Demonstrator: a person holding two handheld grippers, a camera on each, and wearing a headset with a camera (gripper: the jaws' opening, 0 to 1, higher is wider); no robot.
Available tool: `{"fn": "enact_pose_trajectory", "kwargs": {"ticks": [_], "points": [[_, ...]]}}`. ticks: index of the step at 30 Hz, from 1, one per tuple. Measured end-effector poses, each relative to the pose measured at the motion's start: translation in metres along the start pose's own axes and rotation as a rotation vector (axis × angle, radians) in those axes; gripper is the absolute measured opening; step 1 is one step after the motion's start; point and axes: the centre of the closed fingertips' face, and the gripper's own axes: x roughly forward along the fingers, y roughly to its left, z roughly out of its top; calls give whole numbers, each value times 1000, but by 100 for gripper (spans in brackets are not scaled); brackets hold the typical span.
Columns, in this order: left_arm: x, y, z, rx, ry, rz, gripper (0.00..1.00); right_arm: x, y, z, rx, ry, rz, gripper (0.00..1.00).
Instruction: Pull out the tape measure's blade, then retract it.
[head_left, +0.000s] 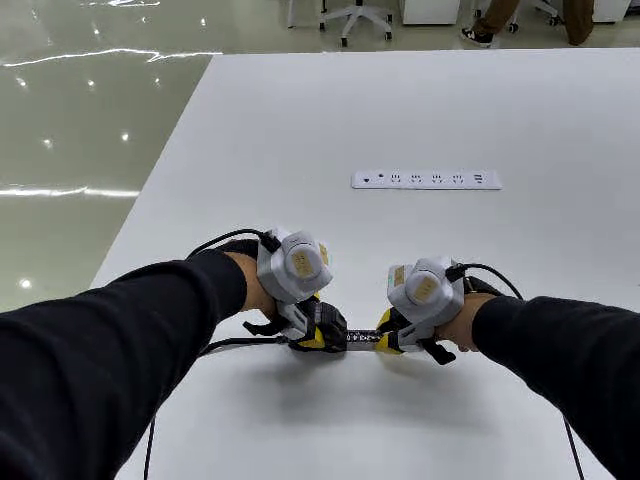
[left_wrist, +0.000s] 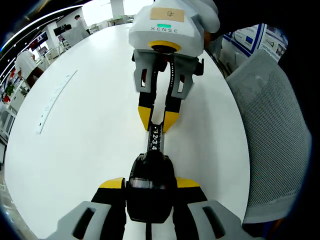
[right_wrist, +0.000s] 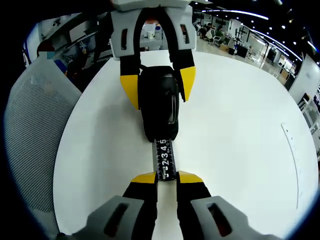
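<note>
Head view: left tongs (head_left: 319, 335) clamp tape measure (head_left: 330, 322).

Bright overhead light, fisheye-warped edges

A power strip (head_left: 426, 180) lies on the white table (head_left: 300, 110).

Open table (head_left: 300, 110), power strip (head_left: 426, 179) well ahead
</note>
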Motion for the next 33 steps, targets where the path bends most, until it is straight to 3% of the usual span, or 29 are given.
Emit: {"fn": "enact_pose_trajectory", "kwargs": {"ticks": [33], "points": [[1, 0, 0, -9, -9, -4, 33, -15, -1, -21, 47, 5, -11, 9]]}}
